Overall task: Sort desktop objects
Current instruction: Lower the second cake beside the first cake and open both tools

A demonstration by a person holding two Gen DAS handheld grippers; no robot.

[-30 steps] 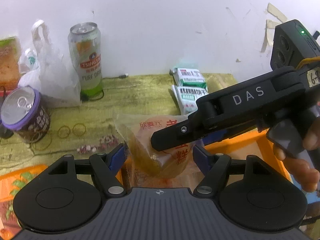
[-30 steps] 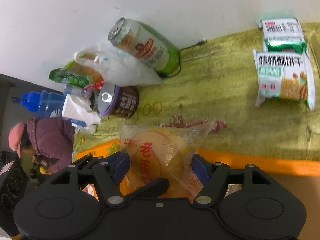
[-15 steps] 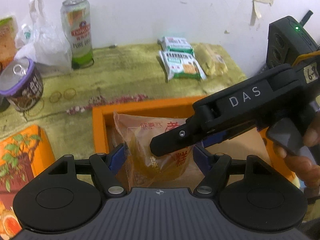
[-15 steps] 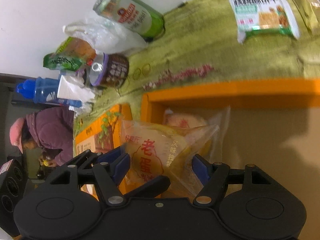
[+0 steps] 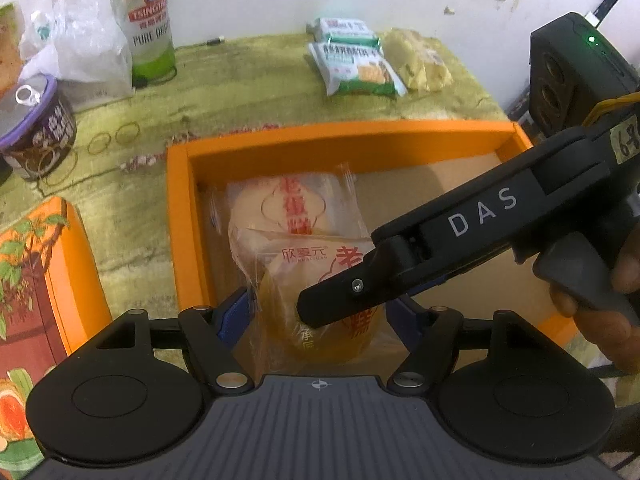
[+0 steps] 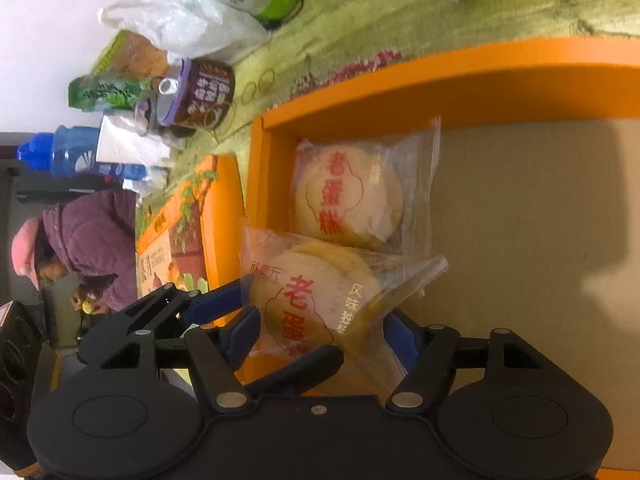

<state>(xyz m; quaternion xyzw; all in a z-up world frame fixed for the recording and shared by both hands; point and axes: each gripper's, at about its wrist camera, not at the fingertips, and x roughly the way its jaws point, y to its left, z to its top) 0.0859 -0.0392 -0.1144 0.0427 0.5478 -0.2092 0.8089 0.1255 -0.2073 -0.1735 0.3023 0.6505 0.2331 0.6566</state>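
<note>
An open orange box (image 5: 340, 136) lies on the green cloth, with one bagged round cake (image 5: 288, 204) flat in its left part. A second bagged cake (image 5: 288, 280) with red lettering hangs just in front of the first, over the box floor. My left gripper (image 5: 320, 316) has its blue fingers on both sides of this bag. My right gripper (image 6: 322, 328) grips the same cake (image 6: 312, 304) from the right, and its black body crosses the left wrist view. The lying cake (image 6: 348, 192) shows against the box wall (image 6: 440, 64).
Behind the box lie green biscuit packs (image 5: 356, 68) and a yellow snack pack (image 5: 416, 60). A beer can (image 5: 144, 20), plastic bag (image 5: 76, 52), purple tin (image 5: 36, 128) and rubber bands (image 5: 114, 138) are back left. A printed orange lid (image 5: 36, 280) lies left. A person (image 6: 92, 240) crouches beyond.
Both grippers have carried the bagged cake back from over the cloth to above the box and lowered it beside the cake lying there. The grip looks unchanged.
</note>
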